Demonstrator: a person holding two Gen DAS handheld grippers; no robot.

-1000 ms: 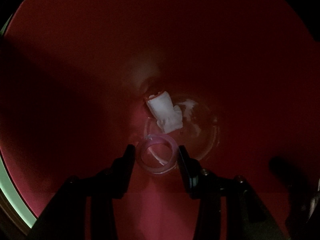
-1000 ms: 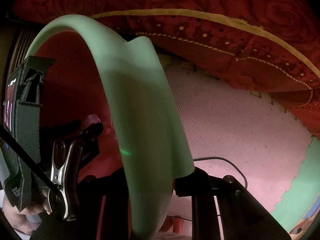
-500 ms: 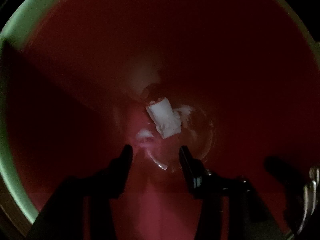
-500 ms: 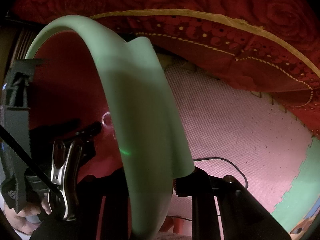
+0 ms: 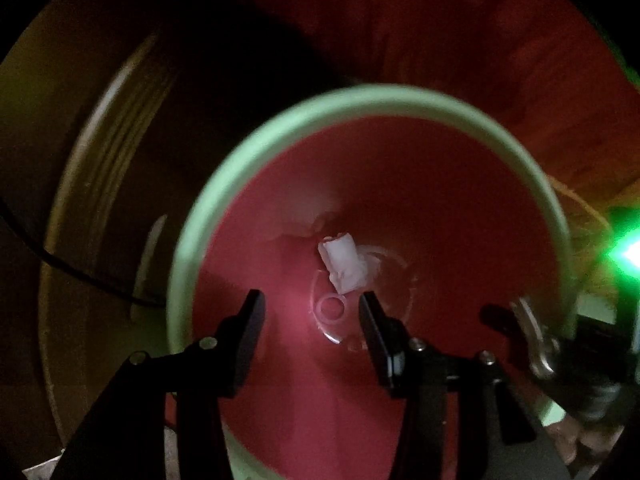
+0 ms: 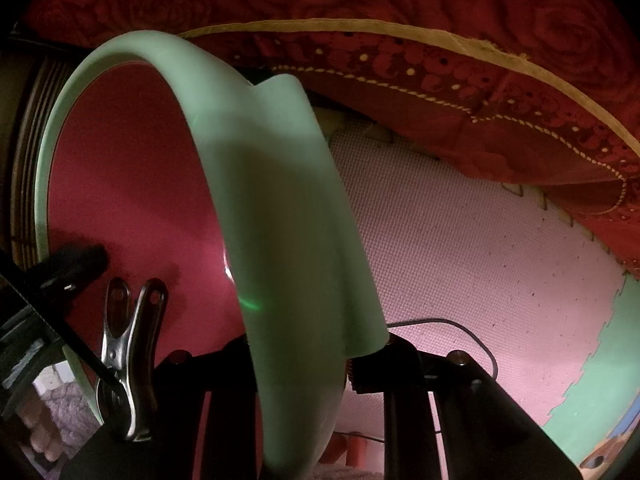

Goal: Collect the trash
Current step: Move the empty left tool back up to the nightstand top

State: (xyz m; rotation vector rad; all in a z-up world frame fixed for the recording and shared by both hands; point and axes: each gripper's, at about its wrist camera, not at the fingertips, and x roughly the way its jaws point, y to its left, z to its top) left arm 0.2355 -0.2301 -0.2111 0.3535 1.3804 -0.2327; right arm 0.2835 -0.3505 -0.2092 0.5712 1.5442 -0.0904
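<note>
Left gripper [image 5: 312, 312], jaws spread and empty, hangs straight above the ring [image 5: 331, 307] in the bin [image 5: 400, 100], whose rim the right gripper [image 6: 304, 364] pinches.

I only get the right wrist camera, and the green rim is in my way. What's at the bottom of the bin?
Observer: A crumpled white paper lies in the bin, on its red bottom.
Operator: Anything else down there?
Observer: A small clear ring lies just beside the paper.
Operator: Is the other tool holding something?
Observer: No. The left tool hangs above the bin. Its jaws have just been opening, with nothing held between them.
</note>
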